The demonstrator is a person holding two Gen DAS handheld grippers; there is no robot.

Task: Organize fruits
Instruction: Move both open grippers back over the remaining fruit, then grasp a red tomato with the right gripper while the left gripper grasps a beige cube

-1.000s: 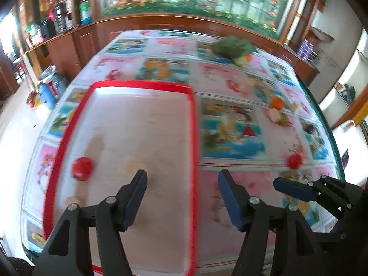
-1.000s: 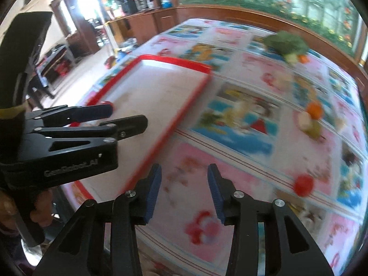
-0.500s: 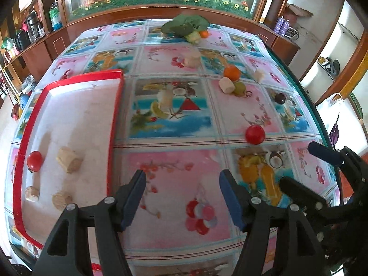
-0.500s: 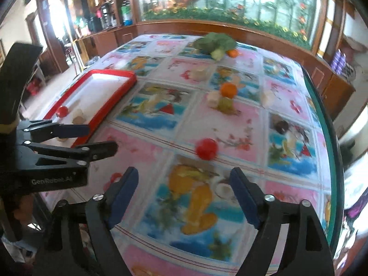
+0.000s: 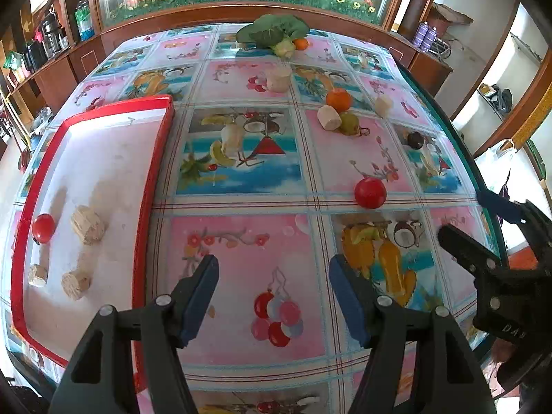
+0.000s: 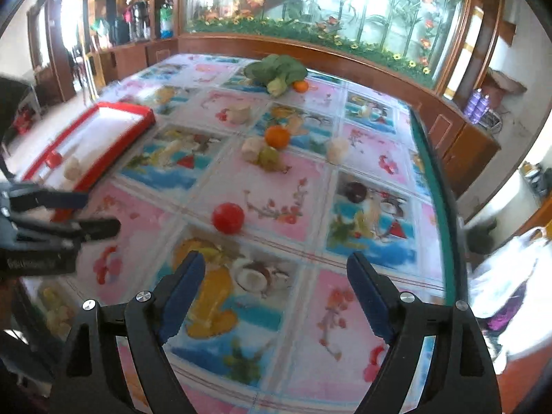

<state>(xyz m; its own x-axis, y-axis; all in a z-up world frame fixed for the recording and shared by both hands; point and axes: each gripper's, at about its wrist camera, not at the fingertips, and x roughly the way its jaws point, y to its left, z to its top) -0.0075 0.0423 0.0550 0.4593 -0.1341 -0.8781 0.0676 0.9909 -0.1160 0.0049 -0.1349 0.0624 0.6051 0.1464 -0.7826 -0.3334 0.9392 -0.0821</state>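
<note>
**Both grippers empty above the fruit-print table**

Left gripper [image 5: 272, 296]: jaws apart, nothing between them; blue pads hang over a pink square of the tablecloth [image 5: 241, 248].

Right gripper [image 6: 276, 293]: jaws spread wide, nothing grasped; below them, a printed yellow-fruit panel.

Red tomato [image 6: 228, 218]: loose on the cloth, just ahead of the right jaws and slightly to their left; in the left wrist view, ahead and to the right of the left jaws.

Red tray [image 5: 151, 179]: to the left of the left jaws. Contents: one small red fruit [image 5: 43, 228] and three pale cut chunks [image 5: 88, 229].

Farther ahead of both jaws: orange [image 5: 338, 99] touching a green fruit [image 5: 349, 123], with a pale chunk [image 5: 327, 117] beside them.

Far end of the table: leafy greens [image 5: 272, 31], a second small orange [image 5: 301, 44] beside them.

Right of the cluster: dark round fruit [image 5: 415, 139].
</note>
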